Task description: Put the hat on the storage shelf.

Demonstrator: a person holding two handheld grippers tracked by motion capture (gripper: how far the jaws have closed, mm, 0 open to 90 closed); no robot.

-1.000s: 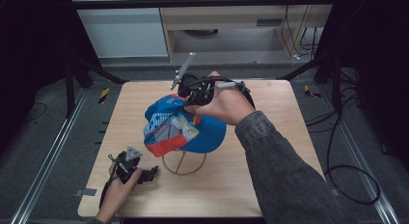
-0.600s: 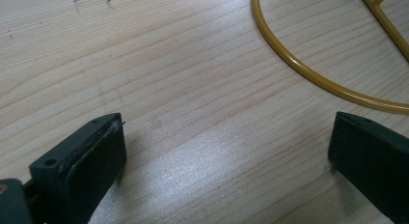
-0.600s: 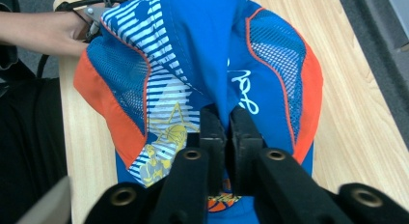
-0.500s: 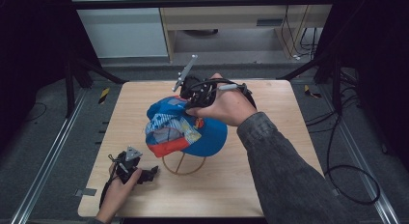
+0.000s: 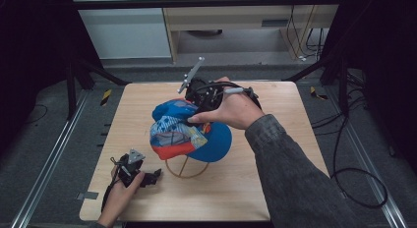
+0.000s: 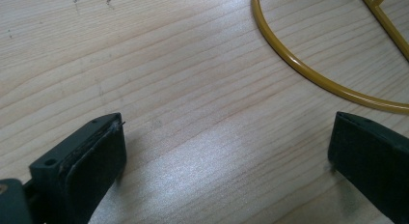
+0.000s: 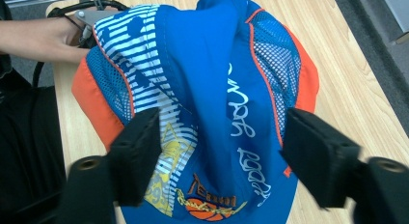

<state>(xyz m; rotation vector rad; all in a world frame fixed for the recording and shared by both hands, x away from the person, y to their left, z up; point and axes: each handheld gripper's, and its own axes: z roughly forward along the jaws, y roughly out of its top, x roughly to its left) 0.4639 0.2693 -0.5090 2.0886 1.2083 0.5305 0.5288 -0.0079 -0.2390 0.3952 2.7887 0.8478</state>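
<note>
The cap [image 5: 184, 132], blue with orange mesh panels and a striped patch, sits on top of a yellow wire stand [image 5: 186, 169] near the middle of the wooden surface [image 5: 275, 188]. In the high view its long axis runs slantwise, with the blue brim toward the right and near side and the crown toward the left and far side. In the right claw view the brim end with the printed lettering lies closest to the camera and the crown rises away from it.

The right claw [image 7: 219, 156] has just been opening; its jaws now stand apart on either side of the cap, released, with the fabric between them but not pinched. The right hand [image 5: 236, 107] holds it over the cap's far side.

The left claw [image 6: 226, 151] lies low on the surface at the near left, jaws spread wide with bare wood between them, just beside the stand's ring.
</note>
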